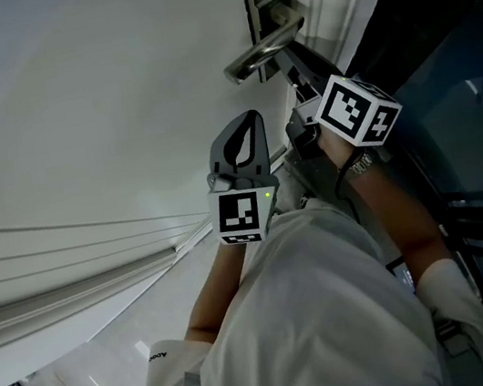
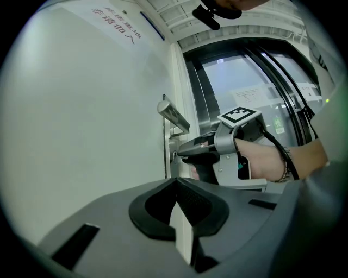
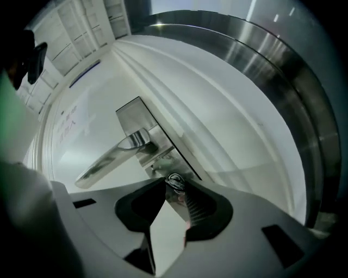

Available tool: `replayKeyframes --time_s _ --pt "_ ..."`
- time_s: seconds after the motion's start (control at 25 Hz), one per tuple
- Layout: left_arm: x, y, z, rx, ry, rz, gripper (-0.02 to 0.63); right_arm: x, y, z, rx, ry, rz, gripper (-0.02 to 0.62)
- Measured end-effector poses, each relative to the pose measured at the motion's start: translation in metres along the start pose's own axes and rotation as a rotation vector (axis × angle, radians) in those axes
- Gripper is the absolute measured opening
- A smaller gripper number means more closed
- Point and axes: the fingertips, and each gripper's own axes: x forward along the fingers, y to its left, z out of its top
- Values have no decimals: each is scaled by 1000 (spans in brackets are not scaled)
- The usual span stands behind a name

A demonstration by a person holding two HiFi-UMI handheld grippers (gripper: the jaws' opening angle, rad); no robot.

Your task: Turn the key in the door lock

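White door [image 1: 99, 120] fills the left of the head view. Its edge runs just beside the steel lock plate [image 3: 142, 126], and past that edge stand a dark metal frame [image 3: 283, 70] and glass [image 2: 255, 76]. Open room lies out from the door face, where the left hand-held gripper [image 2: 174, 183] hangs apart from the door, its jaws pressed together on nothing.

The lever handle [image 3: 111, 158] juts from the plate, its long axis running across the door face away from the edge. Just below its hub sits the key [image 3: 175, 181], its shaft going straight into the door and only its metal head showing. The right hand-held gripper [image 3: 174, 187] points at the door and pinches that head between its jaw tips.

Which way the head's flat side lies is hard to make out, and the keyhole is hidden behind it. In the head view the marker cube [image 1: 357, 112] and the person's wrist [image 1: 362, 166] cover the right jaws.
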Motion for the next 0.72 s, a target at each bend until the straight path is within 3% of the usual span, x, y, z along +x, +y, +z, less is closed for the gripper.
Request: replayKeyframes --time_s 0.4,0.72 --pt "-1 1 -1 1 6 3 9 -1 -8 -3 613 5 94 110" --pt "-1 -1 -1 6 7 -4 9 1 -9 -5 883 9 135 109"
